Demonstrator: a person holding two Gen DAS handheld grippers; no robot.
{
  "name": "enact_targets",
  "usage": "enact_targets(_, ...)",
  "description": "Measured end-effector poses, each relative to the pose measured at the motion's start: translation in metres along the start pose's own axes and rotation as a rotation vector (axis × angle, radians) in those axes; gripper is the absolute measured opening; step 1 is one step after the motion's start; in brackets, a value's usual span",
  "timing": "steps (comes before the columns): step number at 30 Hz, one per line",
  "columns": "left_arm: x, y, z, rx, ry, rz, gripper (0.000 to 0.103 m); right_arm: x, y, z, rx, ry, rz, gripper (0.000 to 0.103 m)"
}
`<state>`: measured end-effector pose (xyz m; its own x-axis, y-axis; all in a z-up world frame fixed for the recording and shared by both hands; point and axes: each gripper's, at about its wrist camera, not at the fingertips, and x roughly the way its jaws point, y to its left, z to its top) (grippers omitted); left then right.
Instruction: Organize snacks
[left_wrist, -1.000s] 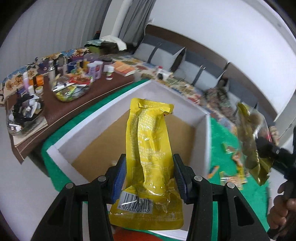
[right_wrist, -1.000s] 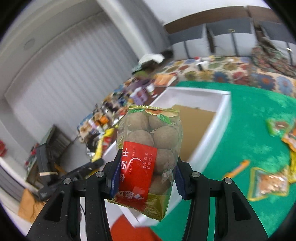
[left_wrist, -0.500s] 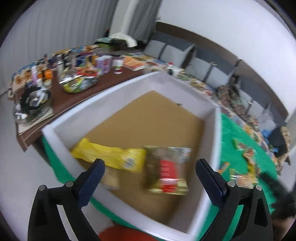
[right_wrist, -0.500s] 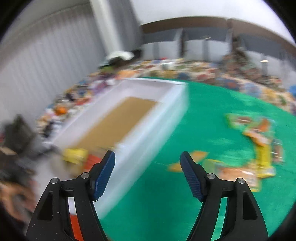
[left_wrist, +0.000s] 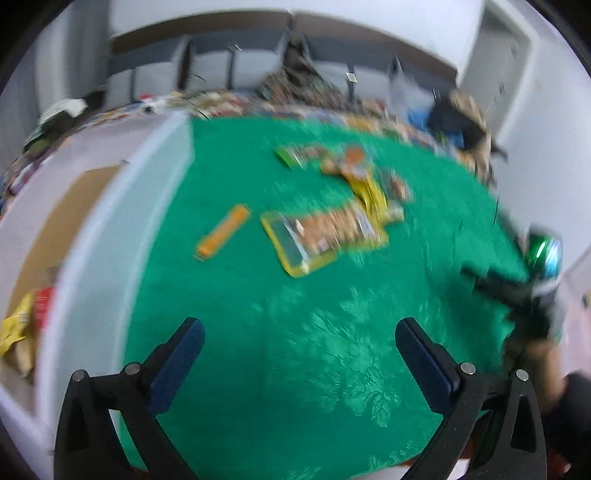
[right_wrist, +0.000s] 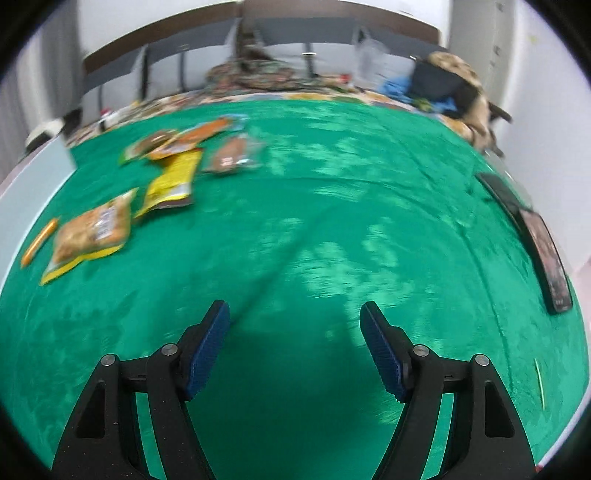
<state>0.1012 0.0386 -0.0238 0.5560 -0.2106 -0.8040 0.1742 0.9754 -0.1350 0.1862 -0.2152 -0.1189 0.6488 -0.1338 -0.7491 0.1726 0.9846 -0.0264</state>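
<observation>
Both grippers are open and empty over the green tablecloth (left_wrist: 295, 332). My left gripper (left_wrist: 299, 336) points at loose snacks: an orange stick pack (left_wrist: 223, 230), a yellow-edged pack (left_wrist: 321, 236) and a pile of several packs (left_wrist: 354, 166) behind it. The white box (left_wrist: 110, 221) stands at the left; a yellow pouch (left_wrist: 14, 325) and a red-labelled pack (left_wrist: 42, 302) lie inside it. My right gripper (right_wrist: 295, 321) hovers over bare cloth, with the same snacks at its far left: the yellow-edged pack (right_wrist: 92, 229), a yellow pack (right_wrist: 173, 181) and the orange stick (right_wrist: 38, 242). Both views are blurred.
A dark flat device (right_wrist: 543, 243) lies near the table's right edge. The right hand-held gripper (left_wrist: 517, 291) shows at the right of the left wrist view. A patterned couch with bags (right_wrist: 443, 85) runs behind the table.
Both grippers let go of their packs, which now lie in the white box. Both have swung right, away from the box, toward the snacks on the green cloth.
</observation>
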Motion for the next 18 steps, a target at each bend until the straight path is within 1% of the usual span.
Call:
enact_targets(2, 0.029, -0.015, -0.003, 0.031, 0.039, 0.021, 0.102, 0.003, -0.006, 0.003, 0.025, 0.002, -0.003, 0.076)
enact_targets(3, 0.039, -0.016, -0.005, 0.039, 0.046, 0.031, 0.102, 0.006, -0.008, 0.004, 0.030, 0.004, -0.003, 0.076)
enact_targets(5, 0.055, -0.017, -0.006, 0.044, 0.049, 0.058, 0.102, 0.010, -0.008, 0.007, 0.035, 0.011, -0.003, 0.076)
enact_targets(8, 0.072, -0.006, -0.008, 0.036, 0.047, 0.099, 0.102, 0.019, -0.014, 0.006, 0.046, 0.035, 0.003, 0.076)
enact_targets(9, 0.076, -0.002, -0.007, 0.031, 0.042, 0.101, 0.102, 0.021, -0.016, 0.003, 0.053, 0.040, 0.003, 0.076)
enact_targets(11, 0.080, 0.007, -0.006, 0.015, 0.024, 0.100, 0.102, 0.019, -0.017, -0.004, 0.043, 0.022, -0.003, 0.076)
enact_targets(13, 0.082, 0.018, -0.006, -0.003, 0.009, 0.094, 0.102, 0.018, -0.017, -0.006, 0.042, 0.021, 0.009, 0.079)
enact_targets(14, 0.084, 0.021, -0.007, -0.009, 0.009, 0.090, 0.102, 0.019, -0.016, -0.006, 0.040, 0.024, 0.015, 0.082)
enact_targets(16, 0.091, 0.028, -0.007, -0.029, 0.013, 0.076, 0.102, 0.020, -0.012, -0.006, 0.018, 0.033, 0.001, 0.085)
enact_targets(17, 0.093, 0.032, -0.011, -0.040, 0.004, 0.070, 0.102, 0.020, -0.011, -0.006, 0.013, 0.034, -0.006, 0.086)
enact_targets(18, 0.092, 0.031, -0.012, -0.030, -0.021, 0.080, 0.102, 0.020, -0.012, -0.006, 0.017, 0.036, -0.007, 0.088)
